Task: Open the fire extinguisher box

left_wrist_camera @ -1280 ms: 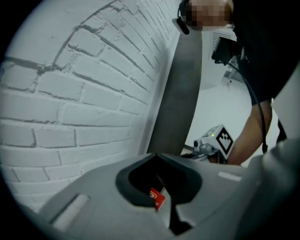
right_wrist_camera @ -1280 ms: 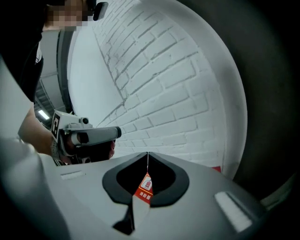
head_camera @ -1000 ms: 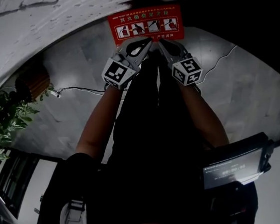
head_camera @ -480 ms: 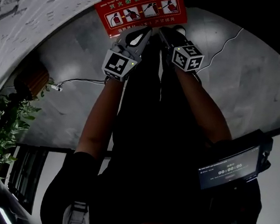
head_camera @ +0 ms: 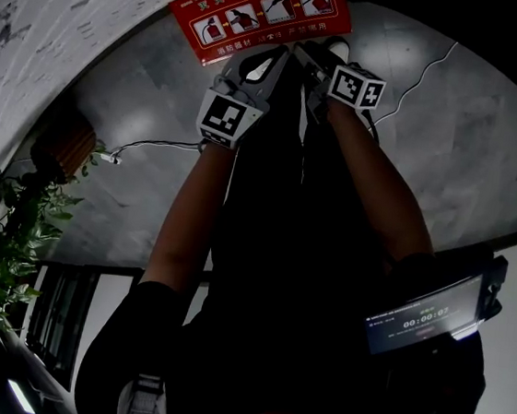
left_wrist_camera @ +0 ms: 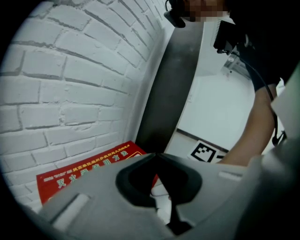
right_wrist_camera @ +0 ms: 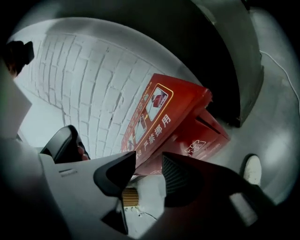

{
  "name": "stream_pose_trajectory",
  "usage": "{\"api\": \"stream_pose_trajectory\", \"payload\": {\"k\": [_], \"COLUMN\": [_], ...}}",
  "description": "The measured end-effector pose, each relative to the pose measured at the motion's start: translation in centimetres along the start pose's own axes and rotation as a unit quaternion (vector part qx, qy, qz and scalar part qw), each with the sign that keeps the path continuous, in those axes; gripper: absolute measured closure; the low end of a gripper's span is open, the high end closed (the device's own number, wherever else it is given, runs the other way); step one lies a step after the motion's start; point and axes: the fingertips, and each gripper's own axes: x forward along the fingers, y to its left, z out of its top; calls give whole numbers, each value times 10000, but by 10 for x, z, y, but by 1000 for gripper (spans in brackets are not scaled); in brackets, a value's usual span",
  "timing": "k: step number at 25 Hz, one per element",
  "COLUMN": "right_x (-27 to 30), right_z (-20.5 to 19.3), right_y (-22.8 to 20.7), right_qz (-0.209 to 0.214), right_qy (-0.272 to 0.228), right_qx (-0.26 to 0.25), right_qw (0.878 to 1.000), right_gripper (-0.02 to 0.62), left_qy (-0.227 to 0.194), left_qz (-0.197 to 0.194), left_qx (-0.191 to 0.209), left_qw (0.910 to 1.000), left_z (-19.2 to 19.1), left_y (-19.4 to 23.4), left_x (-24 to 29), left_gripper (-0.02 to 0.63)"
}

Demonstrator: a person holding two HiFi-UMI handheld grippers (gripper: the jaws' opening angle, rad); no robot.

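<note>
Fire extinguisher box (head_camera: 262, 14) (red, pictogram label) sits top centre of the head view, by a white brick wall (head_camera: 68, 3). Left gripper (left_wrist_camera: 157, 155) tips are pressed together w/ nothing held. Right gripper (right_wrist_camera: 149, 161) jaws are slightly spread, empty, both near the box's lower edge.

Grey floor (head_camera: 486, 162) under red box (head_camera: 262, 12), probably a cable (head_camera: 159, 144)

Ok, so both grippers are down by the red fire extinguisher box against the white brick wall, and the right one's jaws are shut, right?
Not quite. The right gripper has its jaws apart, not shut: the right gripper view shows a clear gap between them. The rest holds: it and the left gripper are by the red fire extinguisher box against the white brick wall.
</note>
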Motion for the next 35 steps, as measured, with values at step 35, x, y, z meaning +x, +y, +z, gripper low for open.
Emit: {"api": "stream_pose_trajectory", "payload": {"k": [35], "right_x": [-8], "right_z": [15], "right_y": [26], "right_qz": [261], "right_qy": [-138], "right_qx": [582], "right_qw": [9979], "right_gripper": [488], "left_qy": [-290], "left_qz": [331], "left_qx": [200], "left_qw": [9988], "left_z": [31], "left_y": [3], "left_x": [-20], "left_gripper": [604]}}
